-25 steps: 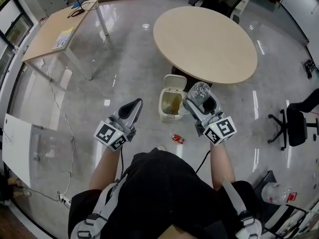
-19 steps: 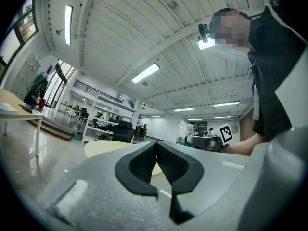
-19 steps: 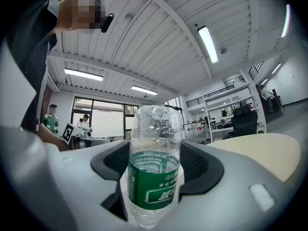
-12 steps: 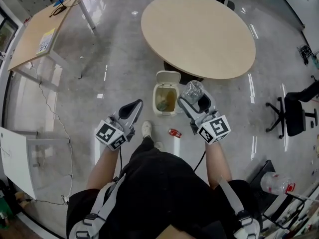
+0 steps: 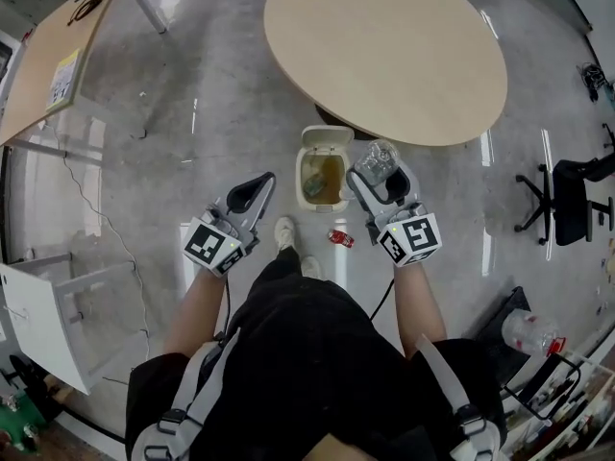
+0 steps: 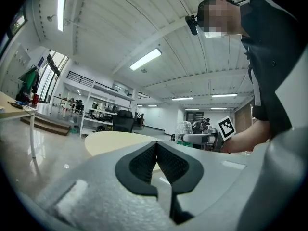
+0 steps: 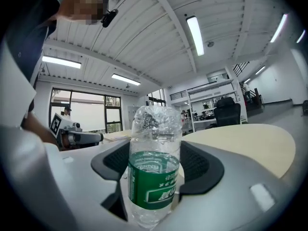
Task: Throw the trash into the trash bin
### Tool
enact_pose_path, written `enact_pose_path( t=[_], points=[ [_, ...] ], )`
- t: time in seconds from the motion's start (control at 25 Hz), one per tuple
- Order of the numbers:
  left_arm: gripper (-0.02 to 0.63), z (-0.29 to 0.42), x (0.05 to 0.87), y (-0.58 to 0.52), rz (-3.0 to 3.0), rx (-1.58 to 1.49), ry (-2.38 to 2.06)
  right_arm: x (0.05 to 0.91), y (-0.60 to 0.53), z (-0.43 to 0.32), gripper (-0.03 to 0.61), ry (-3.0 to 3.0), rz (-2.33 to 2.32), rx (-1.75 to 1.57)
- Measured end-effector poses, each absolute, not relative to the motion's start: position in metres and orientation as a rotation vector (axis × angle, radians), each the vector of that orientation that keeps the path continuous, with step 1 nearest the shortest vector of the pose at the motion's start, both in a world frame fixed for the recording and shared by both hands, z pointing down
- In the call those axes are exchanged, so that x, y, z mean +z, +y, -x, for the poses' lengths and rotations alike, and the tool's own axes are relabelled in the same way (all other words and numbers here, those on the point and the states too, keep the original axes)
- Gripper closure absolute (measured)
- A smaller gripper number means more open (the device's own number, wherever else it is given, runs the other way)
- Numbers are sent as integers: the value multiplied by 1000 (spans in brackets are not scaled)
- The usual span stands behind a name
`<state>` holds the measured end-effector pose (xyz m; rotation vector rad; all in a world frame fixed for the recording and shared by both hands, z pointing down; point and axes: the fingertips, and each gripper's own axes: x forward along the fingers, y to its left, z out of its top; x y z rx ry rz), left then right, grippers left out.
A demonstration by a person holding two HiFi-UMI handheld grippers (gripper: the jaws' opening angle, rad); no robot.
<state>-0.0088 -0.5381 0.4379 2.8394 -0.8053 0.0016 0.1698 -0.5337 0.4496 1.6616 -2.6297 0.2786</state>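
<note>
A small cream trash bin (image 5: 309,161) stands open on the floor, lid (image 5: 325,140) tipped back, with trash inside. My right gripper (image 5: 382,179) is shut on a clear plastic bottle (image 5: 375,161) with a green label (image 7: 154,179), just right of the bin. In the right gripper view the bottle (image 7: 155,129) stands upright between the pads (image 7: 199,165) of my right gripper (image 7: 156,162). My left gripper (image 5: 255,190) is shut and empty, left of the bin; in its own view the left gripper (image 6: 156,146) has its pads (image 6: 142,162) pressed together. A red can (image 5: 339,238) lies on the floor between the grippers.
A round wooden table (image 5: 384,46) stands just beyond the bin. A rectangular desk (image 5: 48,56) is at the far left, an office chair (image 5: 569,200) at the right. Another clear bottle (image 5: 527,332) lies at lower right. The person's shoe (image 5: 283,232) is near the bin.
Both grippers have come forward and lower toward the bin. The bottle now sits right beside the bin's right rim. A shoe has stepped into view.
</note>
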Motion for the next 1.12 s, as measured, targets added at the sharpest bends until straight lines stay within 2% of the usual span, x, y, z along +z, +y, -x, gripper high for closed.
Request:
enact_pose_path(
  t=[0.24,0.76,1.12],
  points=[
    [612,-7,477,-564,-2825,97,-728,496,-555,-162,260,-2561,-1631,364],
    [612,-14,607,-544,-2602,249,-617,644,-545,-145,259,-2348,-1534,675],
    [612,-31,657,-533,-2570,353,-531,701,-543,-138,260,-2267,-1525,774]
  ],
)
